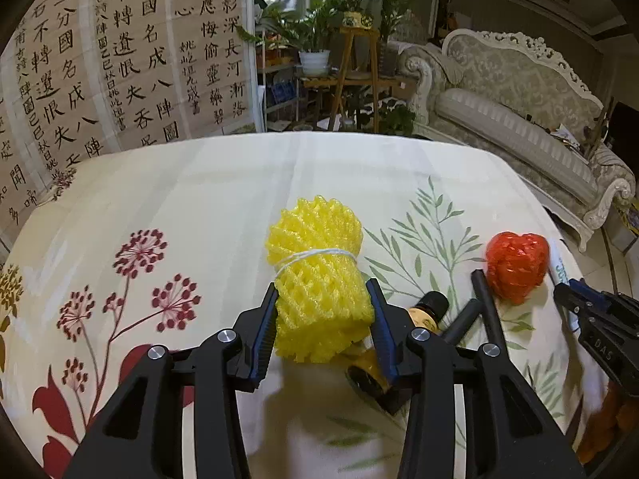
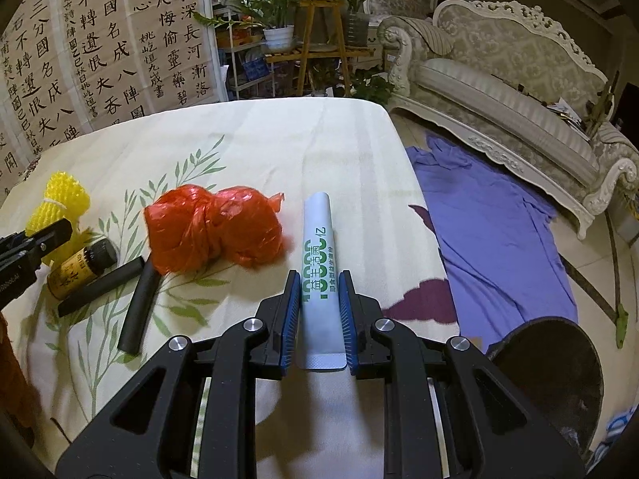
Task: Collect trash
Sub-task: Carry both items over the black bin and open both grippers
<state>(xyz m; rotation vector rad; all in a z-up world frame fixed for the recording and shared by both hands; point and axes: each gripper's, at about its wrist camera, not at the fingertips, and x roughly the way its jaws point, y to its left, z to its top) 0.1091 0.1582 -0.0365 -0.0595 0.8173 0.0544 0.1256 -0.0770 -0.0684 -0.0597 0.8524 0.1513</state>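
Currently my left gripper pinches the light, squashy yellow foam-net roll mid-body; right gripper clasps the limp white sachet low down.

Both wrist views are dim and soft, lit by weak indoor light that leaves the far room murky and the picture grainy, with dark vignetted corners and strong fisheye bending along the far edge of the cream floral tablecloth. A faint, blurred shadow lies just beside the knotted red plastic bag, whose edges look smeared. The yellow foam net bundle shows crisp mesh and no glare.
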